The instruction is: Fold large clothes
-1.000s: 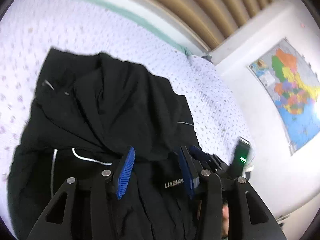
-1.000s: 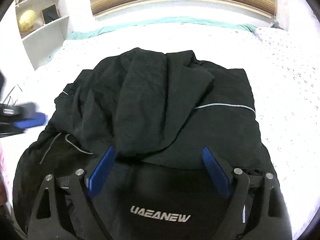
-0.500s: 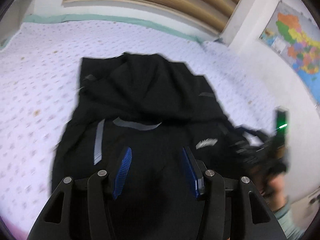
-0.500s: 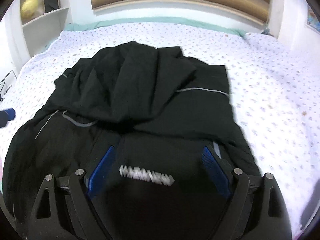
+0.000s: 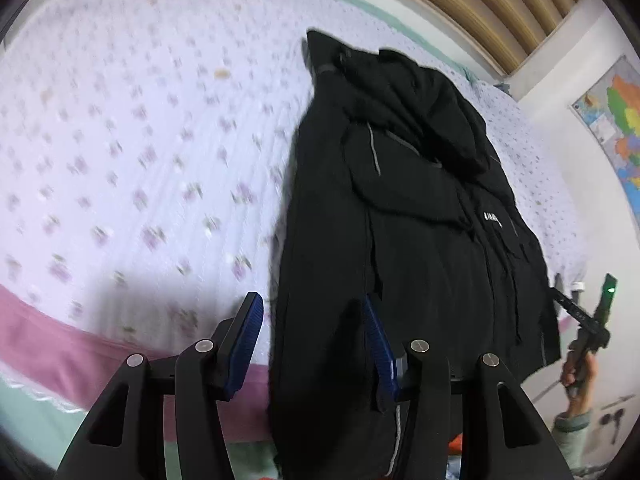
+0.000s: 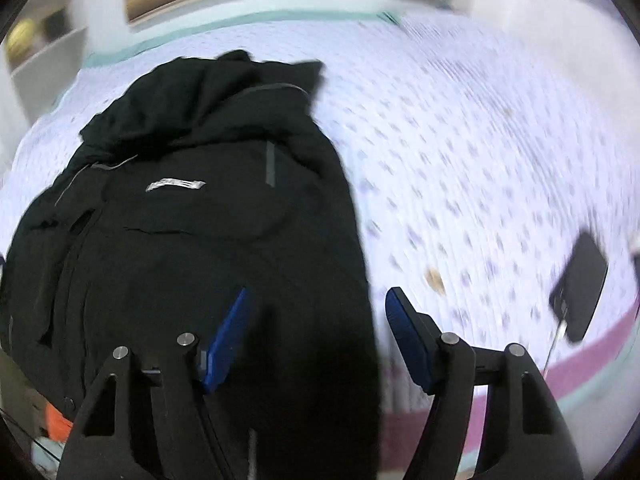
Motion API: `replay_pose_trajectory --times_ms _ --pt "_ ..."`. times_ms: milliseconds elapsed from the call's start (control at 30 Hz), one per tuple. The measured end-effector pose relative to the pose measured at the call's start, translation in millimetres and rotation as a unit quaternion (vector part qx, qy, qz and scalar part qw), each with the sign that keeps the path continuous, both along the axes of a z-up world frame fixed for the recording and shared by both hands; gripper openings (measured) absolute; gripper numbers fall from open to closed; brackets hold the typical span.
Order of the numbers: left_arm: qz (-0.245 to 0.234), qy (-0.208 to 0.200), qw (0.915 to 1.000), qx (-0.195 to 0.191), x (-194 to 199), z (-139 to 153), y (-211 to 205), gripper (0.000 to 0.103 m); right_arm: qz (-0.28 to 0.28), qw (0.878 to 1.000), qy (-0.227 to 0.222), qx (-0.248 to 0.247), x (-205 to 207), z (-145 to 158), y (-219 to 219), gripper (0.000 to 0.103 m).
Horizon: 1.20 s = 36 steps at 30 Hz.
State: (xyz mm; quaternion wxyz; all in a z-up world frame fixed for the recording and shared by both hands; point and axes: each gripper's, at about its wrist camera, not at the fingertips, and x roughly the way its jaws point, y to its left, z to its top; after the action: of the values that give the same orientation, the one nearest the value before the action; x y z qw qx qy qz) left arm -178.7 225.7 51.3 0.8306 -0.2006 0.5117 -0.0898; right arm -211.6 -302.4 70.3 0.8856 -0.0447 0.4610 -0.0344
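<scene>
On the bed (image 5: 140, 152) lies one black jacket (image 5: 420, 240), running toward 12 o'clock. Two tools: left tool (image 5: 312, 344) and right tool (image 6: 316, 336) each straddle a jacket edge, parted, unclamped; right's jaws have just been closing. One phone (image 6: 580, 292) at 3 o'clock.

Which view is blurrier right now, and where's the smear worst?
Right wrist view: heaviest blur, streaking the bedsheet and phone; the jacket logo is unreadable. Left wrist view: milder smear on the sheet, jacket edges sharper. Both show fisheye bending and dark corners.
</scene>
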Motion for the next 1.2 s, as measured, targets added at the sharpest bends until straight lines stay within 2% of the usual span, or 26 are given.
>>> replay_pose_trajectory --times_ms 133,333,400,433,467,500,533,600,667,700,767,900,1033,1100,1133,1167,1200 --pt "-0.016 0.012 0.9990 -0.041 10 -16 5 0.053 -0.011 1.000 0.017 0.021 -9 -5 -16 0.073" --pt "-0.051 0.008 0.9985 -0.016 16 -10 -15 0.053 -0.006 0.997 0.064 0.033 -11 -26 -19 0.073" --pt "-0.063 0.010 0.9979 -0.012 17 -5 -20 0.053 0.006 0.997 0.066 0.050 -9 -27 -12 0.069" --pt "-0.069 0.010 0.9967 -0.041 19 -3 -21 0.053 0.015 0.996 0.070 0.061 -8 -25 -9 0.059" --pt "-0.084 0.000 0.9899 -0.114 20 3 -20 0.053 0.027 0.994 0.074 0.079 -8 -22 -4 0.057" --pt "-0.094 -0.013 0.9834 -0.155 20 10 -20 0.053 0.046 0.991 0.067 0.102 -10 -13 2 0.057" --pt "-0.106 -0.036 0.9781 -0.176 20 23 -24 0.053 0.059 0.989 0.059 0.121 -11 -5 6 0.057" --pt "-0.118 -0.062 0.9756 -0.174 22 39 -31 0.053 0.077 0.984 0.041 0.158 -12 10 11 0.056" --pt "-0.130 -0.063 0.9671 -0.209 25 38 -36 0.060 0.093 0.974 0.029 0.205 -14 18 13 0.056" --pt "-0.132 -0.054 0.9642 -0.223 26 32 -39 0.060 0.092 0.972 0.030 0.212 -14 17 13 0.056" --pt "-0.134 -0.030 0.9686 -0.207 19 17 -49 0.060 0.086 0.974 0.044 0.204 -15 6 14 0.056" --pt "-0.158 -0.034 0.9741 -0.158 -18 11 -64 0.060 0.081 0.976 0.072 0.187 -27 -12 16 0.056" --pt "-0.137 -0.031 0.9859 -0.092 -42 4 -71 0.059 0.084 0.986 0.090 0.108 -46 -22 35 0.056" --pt "-0.124 -0.026 0.9899 -0.064 -41 0 -71 0.035 0.079 0.990 0.099 0.057 -52 -32 44 0.056" --pt "-0.114 -0.032 0.9918 -0.047 -40 2 -73 0.016 0.075 0.992 0.099 0.034 -54 -36 49 0.051" --pt "-0.107 -0.045 0.9923 -0.043 -40 9 -72 0.014 0.070 0.993 0.094 0.018 -55 -35 52 0.036" --pt "-0.106 -0.062 0.9915 -0.045 -42 17 -71 0.014 0.068 0.994 0.087 0.011 -56 -31 53 0.027"
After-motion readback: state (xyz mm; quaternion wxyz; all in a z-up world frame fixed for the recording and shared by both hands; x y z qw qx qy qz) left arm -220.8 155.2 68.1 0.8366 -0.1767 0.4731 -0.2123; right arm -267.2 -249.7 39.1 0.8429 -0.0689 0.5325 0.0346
